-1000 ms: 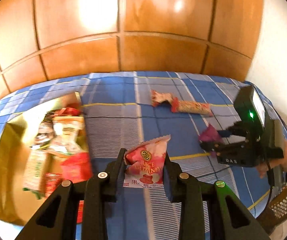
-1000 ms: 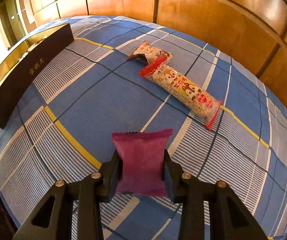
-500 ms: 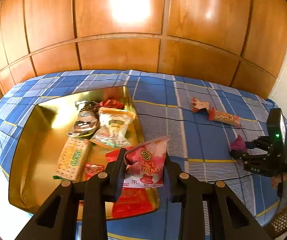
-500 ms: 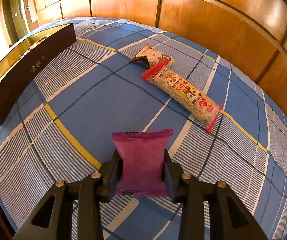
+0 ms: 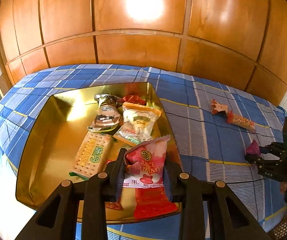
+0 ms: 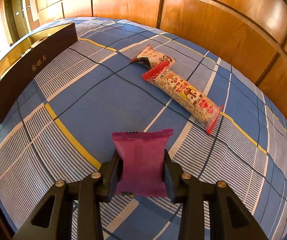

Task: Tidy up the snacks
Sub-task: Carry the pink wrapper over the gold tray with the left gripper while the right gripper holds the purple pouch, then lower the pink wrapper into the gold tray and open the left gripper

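My left gripper (image 5: 144, 167) is shut on a pink Juice Gummy pouch (image 5: 148, 163) and holds it above the near right corner of the gold box (image 5: 49, 140), which holds several snack packets. My right gripper (image 6: 142, 166) is shut on a magenta snack packet (image 6: 141, 160) above the blue plaid cloth; it also shows at the right edge of the left wrist view (image 5: 252, 153). A long peanut snack bag (image 6: 185, 94) and a small torn wrapper (image 6: 153, 57) lie on the cloth beyond it.
The gold box's dark outer wall (image 6: 31, 68) stands at the left of the right wrist view. The blue plaid cloth (image 6: 95, 96) covers the table. A wood-panelled wall (image 5: 139, 46) runs close behind the table.
My left gripper has carried the gummy pouch leftward, from above the cloth to above the gold box. My right gripper keeps the magenta packet and has drifted only slightly.
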Tool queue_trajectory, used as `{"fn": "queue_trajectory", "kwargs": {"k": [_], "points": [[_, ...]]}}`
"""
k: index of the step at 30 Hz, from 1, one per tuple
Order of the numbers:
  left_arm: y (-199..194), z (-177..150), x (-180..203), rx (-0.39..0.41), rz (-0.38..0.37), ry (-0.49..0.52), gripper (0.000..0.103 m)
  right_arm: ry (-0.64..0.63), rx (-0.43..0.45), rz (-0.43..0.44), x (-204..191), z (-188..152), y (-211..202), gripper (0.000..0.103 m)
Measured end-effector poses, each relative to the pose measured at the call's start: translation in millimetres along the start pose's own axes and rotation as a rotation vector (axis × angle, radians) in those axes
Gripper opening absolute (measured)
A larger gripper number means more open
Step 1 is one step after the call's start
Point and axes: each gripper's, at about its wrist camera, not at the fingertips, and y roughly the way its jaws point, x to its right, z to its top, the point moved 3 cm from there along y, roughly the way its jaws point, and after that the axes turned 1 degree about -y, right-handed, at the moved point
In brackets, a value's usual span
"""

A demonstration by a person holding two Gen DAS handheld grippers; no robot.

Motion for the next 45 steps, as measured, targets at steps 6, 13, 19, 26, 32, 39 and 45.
{"fn": "queue_trajectory", "kwargs": {"k": [6, 13, 19, 26, 32, 39, 45], "points": [[4.2, -2.5, -11.9, -0.012, 0.021, -0.027, 0.033, -0.005, 0.002, -0.003, -0.7, 0.2, 0.2, 0.038], [7.6, 0.3, -41.0, -0.025, 0.036, -0.097, 0.033, -0.006, 0.002, -0.006, -1.0, 0.5, 0.4, 0.038], [14.8, 6.4, -102.0, -0.072, 0.03, -0.284, 0.033, -0.011, 0.001, -0.009, -0.9, 1.4, 0.5, 0.038], [33.4, 20.4, -146.3, -0.119, -0.04, -0.451, 0.033, -0.017, 0.001, -0.015, -1.8, 2.8, 0.7, 0.038], [60.6, 38.1, -152.9, -0.145, -0.016, -0.449, 0.033, -0.019, 0.001, -0.019, -2.5, 3.5, 0.5, 0.038], [99.4, 59.3, -153.0, -0.174, -0.018, -0.449, 0.04, -0.021, 0.001, -0.024, -2.8, 3.7, 0.8, 0.038], [106.6, 51.5, -155.1, -0.179, 0.02, -0.464, 0.052, -0.023, 0.001, -0.027, -3.7, 3.6, 0.8, 0.038]]}}
